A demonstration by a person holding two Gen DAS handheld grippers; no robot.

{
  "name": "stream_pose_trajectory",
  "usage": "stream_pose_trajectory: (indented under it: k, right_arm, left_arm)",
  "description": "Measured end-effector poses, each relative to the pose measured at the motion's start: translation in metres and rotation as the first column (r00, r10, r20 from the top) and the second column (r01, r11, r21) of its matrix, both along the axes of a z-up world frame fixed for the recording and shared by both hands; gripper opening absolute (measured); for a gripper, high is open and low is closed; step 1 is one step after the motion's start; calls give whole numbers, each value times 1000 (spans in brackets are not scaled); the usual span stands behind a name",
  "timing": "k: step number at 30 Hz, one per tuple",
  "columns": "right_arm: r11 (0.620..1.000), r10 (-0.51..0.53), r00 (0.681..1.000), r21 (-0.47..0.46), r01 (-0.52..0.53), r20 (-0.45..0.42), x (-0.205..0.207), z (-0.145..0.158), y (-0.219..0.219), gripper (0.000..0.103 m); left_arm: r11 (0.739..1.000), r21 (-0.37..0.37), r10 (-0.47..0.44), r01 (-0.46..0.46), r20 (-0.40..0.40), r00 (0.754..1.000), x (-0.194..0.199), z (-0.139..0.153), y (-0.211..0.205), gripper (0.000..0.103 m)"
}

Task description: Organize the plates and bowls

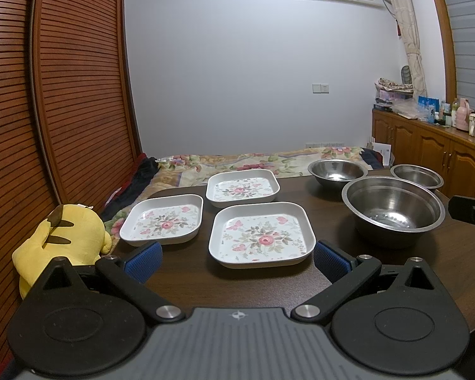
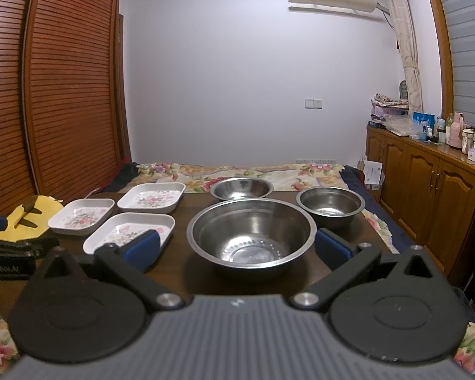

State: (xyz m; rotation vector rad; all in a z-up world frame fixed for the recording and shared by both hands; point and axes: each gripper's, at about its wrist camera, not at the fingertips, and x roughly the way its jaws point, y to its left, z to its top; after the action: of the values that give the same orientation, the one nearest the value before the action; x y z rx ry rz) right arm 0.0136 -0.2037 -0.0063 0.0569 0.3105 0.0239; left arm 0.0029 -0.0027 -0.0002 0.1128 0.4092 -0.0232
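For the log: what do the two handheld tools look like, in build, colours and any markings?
Both match: a grey ribbed body with a small cross mark, two black round-based linkage arms on silver pivot pins, and blue textured pads. Left tool; right tool. In the right wrist view, the left tool's black side carries white lettering, cut off. No cables, sleeves or hands show.

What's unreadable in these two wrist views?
- Near plate, right wrist view: front corner hidden behind the gripper's blue pad.
- Yellow plush toy, left wrist view: lower part hidden behind the gripper body.
- Bottles on the cabinet, both views: labels too small to read.
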Motion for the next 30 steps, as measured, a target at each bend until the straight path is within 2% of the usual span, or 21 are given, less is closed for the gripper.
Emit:
stream_pose_trajectory:
  k: [30]
  right_arm:
    - [1000,-2,1000,0,2,-1,1,-1,-1,103]
  left_arm:
    - [1000,3,-2,2,0,1000,-1,0,3,103]
